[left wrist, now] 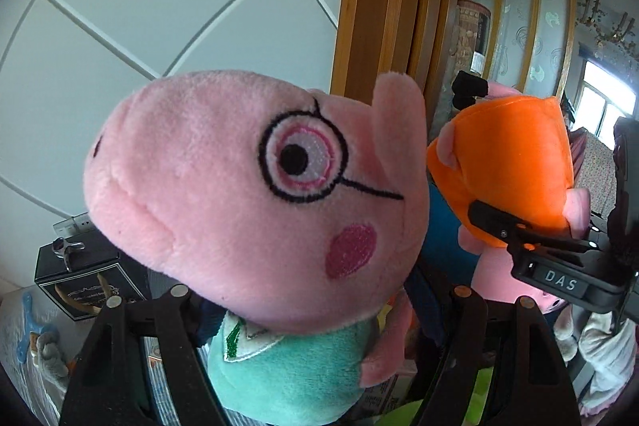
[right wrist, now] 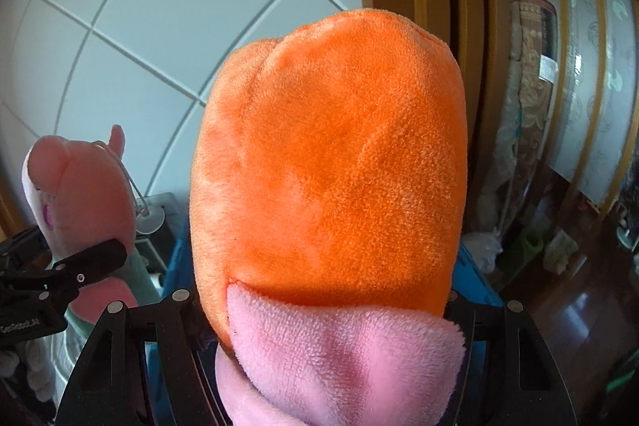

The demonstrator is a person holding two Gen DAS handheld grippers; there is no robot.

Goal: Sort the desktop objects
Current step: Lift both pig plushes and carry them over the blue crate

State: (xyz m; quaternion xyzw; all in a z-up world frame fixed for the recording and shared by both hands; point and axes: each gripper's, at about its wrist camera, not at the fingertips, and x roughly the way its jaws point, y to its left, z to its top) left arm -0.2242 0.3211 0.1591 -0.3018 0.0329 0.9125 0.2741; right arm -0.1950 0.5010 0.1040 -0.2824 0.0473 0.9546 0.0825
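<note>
Two plush pigs point(left wrist: 255, 198) point(right wrist: 327, 162) between fingers point(left wrist: 175, 350) point(right wrist: 175, 354)

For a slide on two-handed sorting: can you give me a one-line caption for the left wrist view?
Left gripper holds a pink pig plush in a green shirt; beside it, the right gripper carries an orange-dressed plush.

The pink pig plush with glasses point(left wrist: 255, 194) wears a mint-green shirt and is lifted upright. The pig plush in orange dress point(right wrist: 331, 162) is lifted beside it, apart.
</note>
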